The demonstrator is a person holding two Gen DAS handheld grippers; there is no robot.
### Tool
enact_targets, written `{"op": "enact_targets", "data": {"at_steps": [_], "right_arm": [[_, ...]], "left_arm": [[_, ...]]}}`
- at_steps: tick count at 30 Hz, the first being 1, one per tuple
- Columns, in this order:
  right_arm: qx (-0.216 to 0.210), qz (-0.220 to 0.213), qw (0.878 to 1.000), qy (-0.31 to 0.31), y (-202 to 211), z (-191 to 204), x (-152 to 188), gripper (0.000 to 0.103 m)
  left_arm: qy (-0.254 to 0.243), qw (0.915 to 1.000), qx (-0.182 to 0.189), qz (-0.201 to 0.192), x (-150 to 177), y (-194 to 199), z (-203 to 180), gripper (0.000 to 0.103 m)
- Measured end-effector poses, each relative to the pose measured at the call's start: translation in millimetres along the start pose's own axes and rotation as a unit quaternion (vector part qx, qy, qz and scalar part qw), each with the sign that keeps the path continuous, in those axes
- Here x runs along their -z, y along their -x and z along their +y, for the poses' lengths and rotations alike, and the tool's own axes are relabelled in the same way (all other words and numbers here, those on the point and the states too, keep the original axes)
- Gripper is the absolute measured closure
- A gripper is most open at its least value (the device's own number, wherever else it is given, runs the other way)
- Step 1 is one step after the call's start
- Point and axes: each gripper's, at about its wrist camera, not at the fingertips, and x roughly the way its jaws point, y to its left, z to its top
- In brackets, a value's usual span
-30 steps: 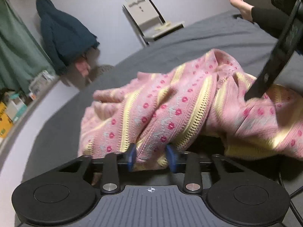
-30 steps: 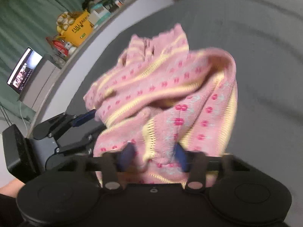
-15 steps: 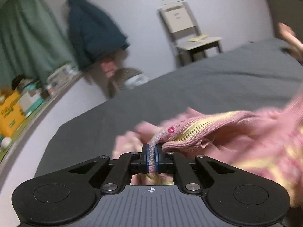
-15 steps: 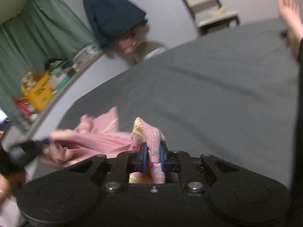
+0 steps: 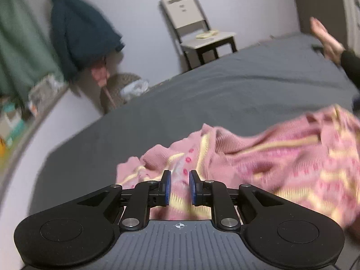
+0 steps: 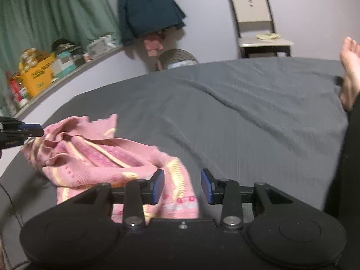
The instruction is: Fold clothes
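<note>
Wrist views over a grey bed during garment folding. My left gripper has its jaws parting, the blue pads standing a little apart with the pink knitted garment lying between and beneath them; I see no pad pressing on the cloth, so I read nothing as gripped. From this camera the garment spreads from the gripper toward 2 o'clock, a rumpled heap of pink knit with pale yellow stripes and small red dots, resting on the bed. My right gripper is likewise opening, its jaws wider than the left's; a strip of the same garment lies under the gap, nearer the left-hand pad, and the pads do not clamp it. In the right wrist view the garment runs from the gripper toward 10 o'clock, where the fingers of the left gripper appear at the frame's 9 o'clock edge, just beside the far bunched end of the cloth; whether they touch it I cannot tell. Background: a pale chair against the wall at 1 o'clock, a dark blue coat hanging at 11 o'clock, a green curtain at 10 o'clock above a cluttered ledge, and a person's bare foot on the bed at 3 o'clock.
</note>
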Motion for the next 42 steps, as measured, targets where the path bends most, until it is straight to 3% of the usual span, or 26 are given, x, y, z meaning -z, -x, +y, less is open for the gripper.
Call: {"op": "enact_targets", "data": {"at_steps": [4,6,7,8,13,15,16,17,18,19,20,22,24,28,30,32,33,35,37,40,42], "right_arm": [[-0.047,0.023,0.998,0.019,-7,14,4,0.067],[-0.068,0.052,0.996,0.031,-12,20,9,0.066],[-0.079,0.065,0.994,0.034,-15,24,12,0.062],[-0.09,0.078,0.992,0.036,-18,28,16,0.054],[-0.128,0.121,0.982,0.074,-27,58,39,0.05],[-0.134,0.131,0.976,0.114,-30,74,48,0.052],[-0.138,0.133,0.973,0.132,-30,80,51,0.06],[-0.145,0.132,0.969,0.149,-29,86,54,0.074],[-0.152,0.134,0.965,0.166,-28,92,57,0.083],[-0.155,0.139,0.962,0.176,-28,96,59,0.101],[-0.159,0.146,0.961,0.174,-25,97,60,0.102],[-0.182,0.162,0.957,0.155,-15,94,58,0.102],[-0.213,0.177,0.953,0.126,-1,87,51,0.102],[-0.185,0.201,0.956,0.11,20,67,37,0.102],[-0.161,0.196,0.961,0.115,26,66,31,0.09],[-0.141,0.174,0.967,0.12,29,74,29,0.027],[-0.13,0.154,0.972,0.12,29,80,29,0.024],[-0.091,0.112,0.981,0.132,24,94,28,0.026],[-0.027,0.075,0.985,0.154,9,105,27,0.026],[0.088,0.062,0.976,0.191,-17,105,27,0.026],[0.121,0.065,0.969,0.205,-24,92,25,0.025]], "left_arm": [[-0.046,0.9987,0.017,0.014,-3,4,-7,0.083],[-0.052,0.998,0.014,0.034,-4,-1,-13,0.05],[-0.046,0.9983,0.003,0.036,-3,-4,-13,0.011],[-0.039,0.9986,-0.009,0.035,-2,-7,-14,0.0],[-0.029,0.9982,-0.048,0.023,10,-17,-17,0.0],[-0.03,0.9983,-0.044,0.024,16,-18,-20,0.003],[-0.031,0.9984,-0.04,0.024,19,-19,-21,0.013],[-0.027,0.9985,-0.035,0.031,22,-21,-22,0.032],[-0.023,0.9986,-0.028,0.04,25,-22,-22,0.044],[-0.015,0.9985,-0.026,0.045,27,-23,-20,0.062],[-0.007,0.9983,-0.026,0.051,28,-25,-19,0.069],[0.009,0.9985,-0.029,0.045,28,-21,-11,0.078],[0.013,0.9985,-0.042,0.033,26,-10,0,0.079],[0.032,0.998,-0.054,0.011,23,13,28,0.081],[0.043,0.9981,-0.044,-0.005,22,26,38,0.081],[0.038,0.998,-0.046,-0.018,19,36,40,0.081],[0.037,0.9976,-0.051,-0.028,17,43,40,0.081],[0.042,0.996,-0.065,-0.045,13,56,45,0.086],[0.054,0.9944,-0.076,-0.05,13,68,56,0.086],[0.066,0.993,-0.088,-0.044,20,78,69,0.086],[0.082,0.9931,-0.073,-0.041,28,79,73,0.085]]}}
